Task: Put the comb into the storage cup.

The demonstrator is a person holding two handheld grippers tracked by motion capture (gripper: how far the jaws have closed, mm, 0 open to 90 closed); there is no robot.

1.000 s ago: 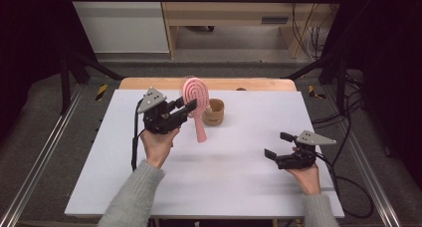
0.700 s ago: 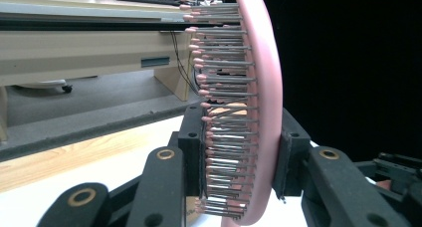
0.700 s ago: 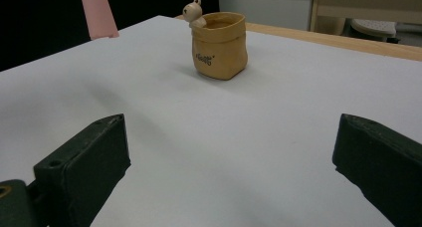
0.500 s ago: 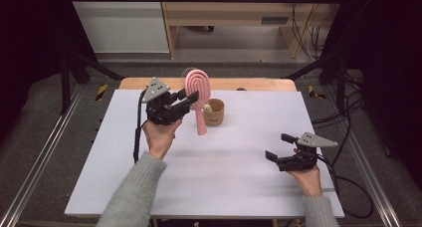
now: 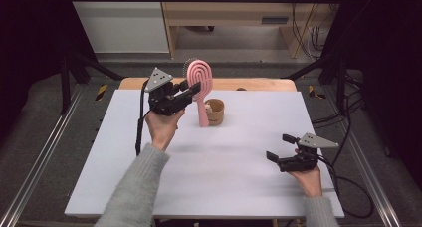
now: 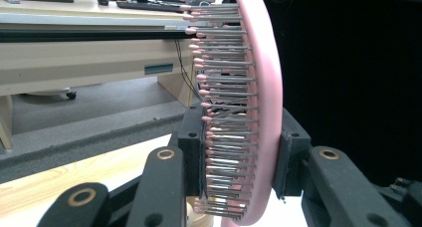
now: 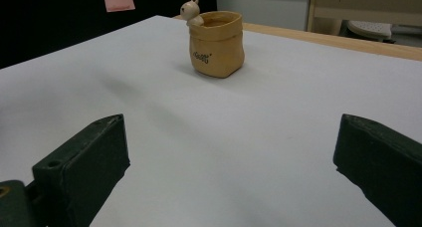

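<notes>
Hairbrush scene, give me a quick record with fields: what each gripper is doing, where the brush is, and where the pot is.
left gripper: shut on brush head, raised above the table
brush: pink, upright, handle down, beside the pot
pot: tan, small bear figure at its rim, standing on the white table
right gripper: open, holding nothing, low over the table's near right

White table (image 5: 219, 187) with a bare wood strip along its far edge. One small tan pot (image 5: 215, 112) with a bear figure on its rim stands on it, near the far edge, about mid-width.
</notes>
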